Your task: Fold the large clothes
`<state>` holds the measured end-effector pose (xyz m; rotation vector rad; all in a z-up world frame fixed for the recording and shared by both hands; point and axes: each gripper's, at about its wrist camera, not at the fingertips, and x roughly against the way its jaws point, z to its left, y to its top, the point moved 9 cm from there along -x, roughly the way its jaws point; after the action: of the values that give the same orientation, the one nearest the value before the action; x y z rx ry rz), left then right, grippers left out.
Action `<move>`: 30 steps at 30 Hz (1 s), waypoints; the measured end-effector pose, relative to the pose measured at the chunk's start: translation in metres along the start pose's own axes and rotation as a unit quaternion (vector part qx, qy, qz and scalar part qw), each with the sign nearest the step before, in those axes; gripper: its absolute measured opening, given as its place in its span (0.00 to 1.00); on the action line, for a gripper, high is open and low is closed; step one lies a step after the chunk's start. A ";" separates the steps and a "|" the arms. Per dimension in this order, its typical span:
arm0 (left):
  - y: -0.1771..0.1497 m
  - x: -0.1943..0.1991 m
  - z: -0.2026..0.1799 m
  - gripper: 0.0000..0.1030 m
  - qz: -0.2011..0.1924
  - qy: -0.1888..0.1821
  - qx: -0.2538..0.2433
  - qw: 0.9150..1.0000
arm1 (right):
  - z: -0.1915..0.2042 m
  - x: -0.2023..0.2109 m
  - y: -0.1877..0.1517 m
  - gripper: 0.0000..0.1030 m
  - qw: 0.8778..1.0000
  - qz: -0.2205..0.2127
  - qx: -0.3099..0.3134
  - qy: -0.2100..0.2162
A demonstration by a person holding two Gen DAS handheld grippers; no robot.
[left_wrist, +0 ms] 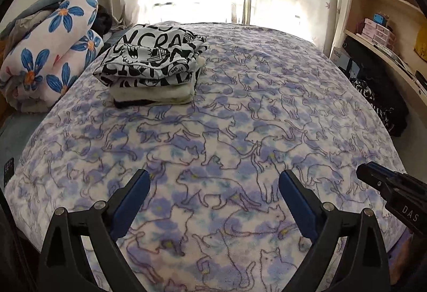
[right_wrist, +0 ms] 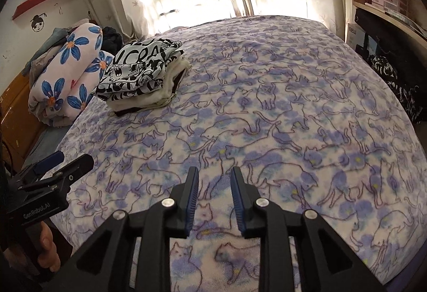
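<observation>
Folded clothes (left_wrist: 153,66) sit stacked at the bed's (left_wrist: 267,110) far left; my left claw (left_wrist: 213,201) gapes wide, my right claw (right_wrist: 214,201) stands narrowly parted, both empty; the dark garment (left_wrist: 379,102) off the right edge looks next, best gripped by its corners.

Left hand-held gripper (left_wrist: 213,182) spread wide and empty; right hand-held gripper (right_wrist: 213,180) narrowly parted, empty.

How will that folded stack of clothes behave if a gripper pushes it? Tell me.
The folded stack of clothes is soft, loosely layered fabric, so it would probably slump, not slide whole. Its black-and-white top piece overhangs and may shift first.
</observation>
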<state>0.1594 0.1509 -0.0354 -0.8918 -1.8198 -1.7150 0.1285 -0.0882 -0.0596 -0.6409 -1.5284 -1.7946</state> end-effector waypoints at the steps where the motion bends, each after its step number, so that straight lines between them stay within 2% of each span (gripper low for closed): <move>1: -0.005 -0.002 -0.001 0.93 0.005 0.000 0.004 1.000 | 0.000 0.001 -0.004 0.32 1.000 0.001 -0.006 0.004; 3: -0.013 -0.005 -0.005 0.93 0.017 0.000 0.011 1.000 | 0.001 0.004 -0.011 0.37 1.000 -0.001 -0.015 0.014; 8: -0.035 -0.008 -0.017 0.93 0.035 -0.016 0.022 0.999 | -0.001 0.007 -0.027 0.38 1.000 -0.002 -0.014 0.000; 11: -0.044 -0.007 -0.023 0.93 0.037 -0.015 0.018 0.999 | -0.001 0.006 -0.036 0.38 1.000 0.005 -0.022 0.008; 18: -0.046 -0.001 -0.028 0.93 0.025 -0.001 -0.003 1.000 | 0.006 0.005 -0.044 0.38 1.000 0.006 -0.009 0.005; 30: -0.056 -0.005 -0.029 0.93 0.041 0.005 -0.002 0.999 | 0.008 0.001 -0.049 0.38 1.000 0.015 -0.012 0.012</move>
<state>0.1190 0.1211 -0.0741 -0.9441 -1.7505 -1.6700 0.0896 -0.0765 -0.0889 -0.6471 -1.4764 -1.7943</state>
